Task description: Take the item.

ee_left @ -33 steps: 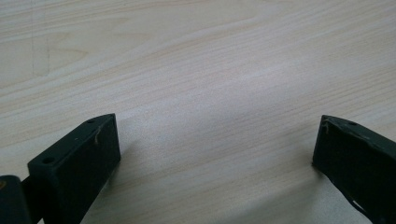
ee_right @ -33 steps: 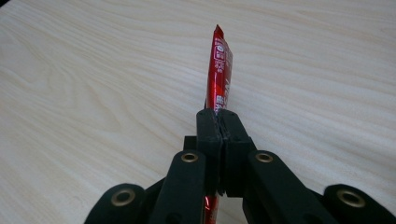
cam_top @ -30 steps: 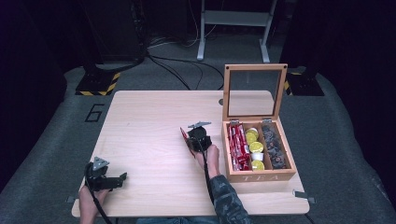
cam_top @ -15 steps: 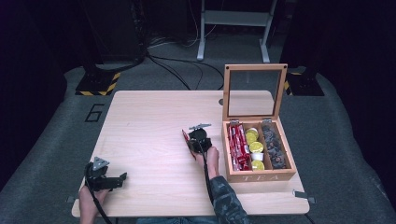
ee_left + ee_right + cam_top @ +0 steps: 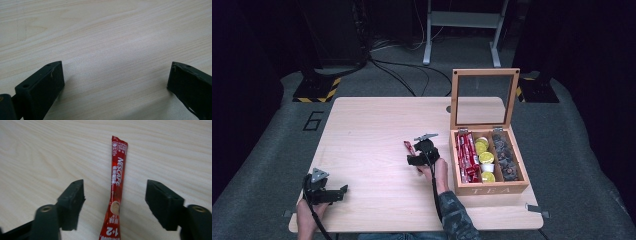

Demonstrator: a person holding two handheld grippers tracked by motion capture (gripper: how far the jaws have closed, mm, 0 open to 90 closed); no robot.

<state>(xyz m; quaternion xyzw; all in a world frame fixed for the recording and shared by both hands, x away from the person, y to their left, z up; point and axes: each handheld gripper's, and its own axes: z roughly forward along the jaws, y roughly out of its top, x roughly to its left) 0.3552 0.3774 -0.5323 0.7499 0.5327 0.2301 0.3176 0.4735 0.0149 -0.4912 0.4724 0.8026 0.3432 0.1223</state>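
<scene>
A red Nescafe stick packet (image 5: 116,187) lies flat on the wooden table (image 5: 372,125); in the high view the packet (image 5: 408,148) pokes out just left of my right gripper (image 5: 414,159). My right gripper (image 5: 114,195) is open, its jaws wide apart on either side of the packet without touching it. My left gripper (image 5: 337,192) rests near the table's front left corner, held by a hand. In the left gripper view my left gripper (image 5: 115,77) is open over bare wood with nothing between the jaws.
An open wooden tea box (image 5: 488,186) with a glass lid stands at the table's right, holding red stick packets (image 5: 467,155), yellow-lidded cups (image 5: 484,157) and dark items (image 5: 506,157). A metal stand and cables lie on the floor beyond the table.
The right gripper has shifted slightly toward the person; the red packet now lies between its open jaws. The left gripper has not moved.
</scene>
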